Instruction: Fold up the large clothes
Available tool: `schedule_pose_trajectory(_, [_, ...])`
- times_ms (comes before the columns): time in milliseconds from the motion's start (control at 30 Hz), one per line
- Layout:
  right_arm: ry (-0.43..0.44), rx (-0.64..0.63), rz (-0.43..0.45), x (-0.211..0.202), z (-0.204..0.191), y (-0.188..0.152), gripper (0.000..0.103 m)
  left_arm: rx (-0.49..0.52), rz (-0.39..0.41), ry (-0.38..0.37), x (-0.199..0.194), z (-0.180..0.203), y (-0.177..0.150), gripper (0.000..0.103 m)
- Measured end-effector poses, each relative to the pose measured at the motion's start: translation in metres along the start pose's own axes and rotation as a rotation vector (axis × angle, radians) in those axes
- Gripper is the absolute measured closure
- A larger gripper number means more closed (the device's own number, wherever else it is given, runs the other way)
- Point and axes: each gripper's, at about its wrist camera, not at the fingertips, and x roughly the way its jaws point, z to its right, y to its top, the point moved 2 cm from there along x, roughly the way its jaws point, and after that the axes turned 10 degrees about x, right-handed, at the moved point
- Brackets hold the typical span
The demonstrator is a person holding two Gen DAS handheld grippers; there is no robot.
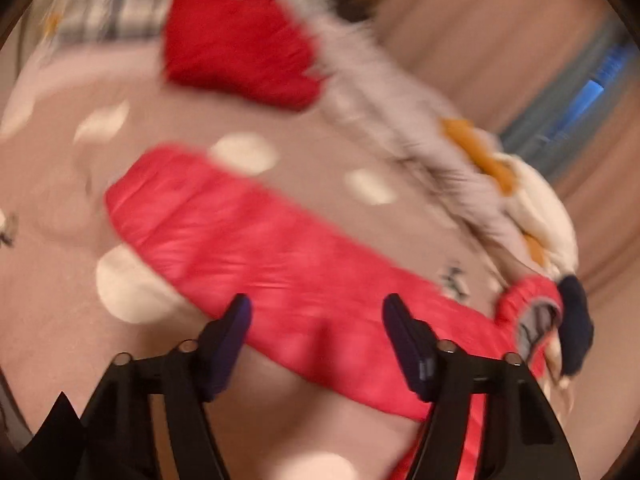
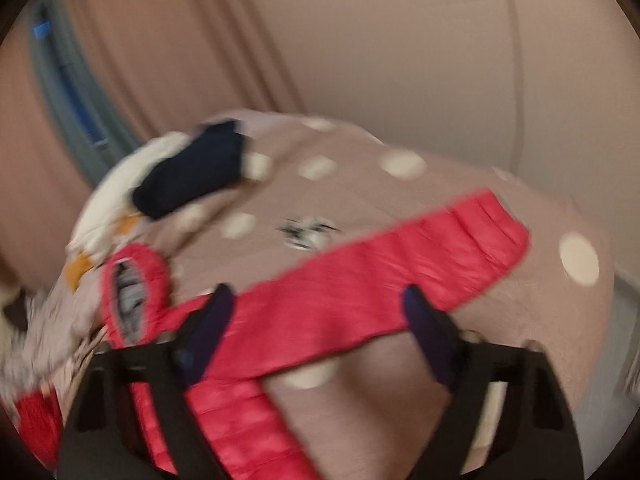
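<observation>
On the bedspread (image 1: 304,140) lie one pink puffer jacket (image 1: 280,256), one red garment (image 1: 236,48), one navy garment (image 2: 192,172), one white-and-orange garment (image 1: 532,200) and one grey garment (image 1: 400,120), with two grippers over them, left (image 1: 316,312) and right (image 2: 316,300).

right gripper (image 2: 316,308) jaws apart, nothing pinched | pink puffer jacket (image 2: 360,272) sleeve lying across beneath fingertips | dotted bedspread (image 2: 400,400) under it | navy garment (image 2: 192,176) beyond, up-left

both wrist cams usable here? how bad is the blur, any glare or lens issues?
Left wrist view: heavy motion smear across the red puffer jacket and polka-dot bedcover; left gripper sharper. Right wrist view: similar smear; right gripper clearer. Both: warm dim light, no strong glare, dark fisheye corners, curved edges.
</observation>
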Motion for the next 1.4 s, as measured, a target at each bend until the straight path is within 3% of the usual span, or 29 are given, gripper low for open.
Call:
schedule_pose_trajectory(167, [-0.215, 0.159, 0.007, 0.033, 0.060, 0.014, 0.028, -0.211, 0.045, 0.035, 0.012, -0.061, 0.007, 0.038])
schedule_pose_trajectory(333, [-0.237, 0.274, 0.040, 0.038, 0.087, 0.020, 0.028, -0.178, 0.087, 0.041, 0.010, -0.061, 0.009, 0.038])
schedule_pose_trajectory(400, [-0.222, 0.361, 0.033, 0.039, 0.102, 0.018, 0.027, -0.214, 0.062, 0.054, 0.019, -0.071, 0.012, 0.038])
schedule_pose_trajectory(467, [-0.181, 0.462, 0.022, 0.044, 0.119, 0.017, 0.027, -0.262, 0.106, 0.020, 0.015, -0.081, 0.008, 0.038])
schedule_pose_trajectory(600, [-0.279, 0.425, 0.038, 0.055, 0.128, 0.013, 0.027, -0.381, 0.172, -0.014, 0.010, -0.103, 0.008, 0.037])
schedule_pose_trajectory(700, [-0.269, 0.416, 0.047, 0.063, 0.130, 0.010, 0.026, -0.430, 0.154, -0.136, 0.017, -0.109, 0.009, 0.028])
schedule_pose_trajectory(800, [-0.150, 0.415, 0.033, 0.074, 0.124, 0.012, 0.026, -0.409, 0.158, -0.138, 0.022, -0.104, 0.010, 0.027])
schedule_pose_trajectory(867, [-0.087, 0.432, 0.023, 0.082, 0.123, 0.011, 0.026, -0.391, 0.173, -0.184, 0.023, -0.100, 0.010, 0.025])
schedule_pose_trajectory(1000, [-0.065, 0.398, 0.031, 0.094, 0.112, 0.012, 0.026, -0.361, 0.059, -0.446, 0.039, -0.087, 0.012, 0.025])
schedule_pose_trajectory(1033, [-0.073, 0.382, 0.035, 0.095, 0.109, 0.012, 0.028, -0.370, 0.032, -0.468, 0.041, -0.085, 0.011, 0.025])
schedule_pose_trajectory(1100, [-0.094, 0.345, 0.044, 0.099, 0.104, 0.011, 0.029, -0.404, 0.014, -0.371, 0.037, -0.088, 0.009, 0.026])
schedule_pose_trajectory(1167, [-0.118, 0.312, 0.048, 0.103, 0.100, 0.011, 0.028, -0.428, 0.035, -0.330, 0.022, -0.093, 0.007, 0.026])
schedule_pose_trajectory(1333, [-0.148, 0.277, 0.047, 0.107, 0.097, 0.012, 0.026, -0.432, 0.084, -0.145, 0.000, -0.115, 0.004, 0.026])
schedule_pose_trajectory(1400, [-0.149, 0.273, 0.049, 0.107, 0.097, 0.012, 0.026, -0.433, 0.094, -0.140, 0.003, -0.118, 0.002, 0.026])
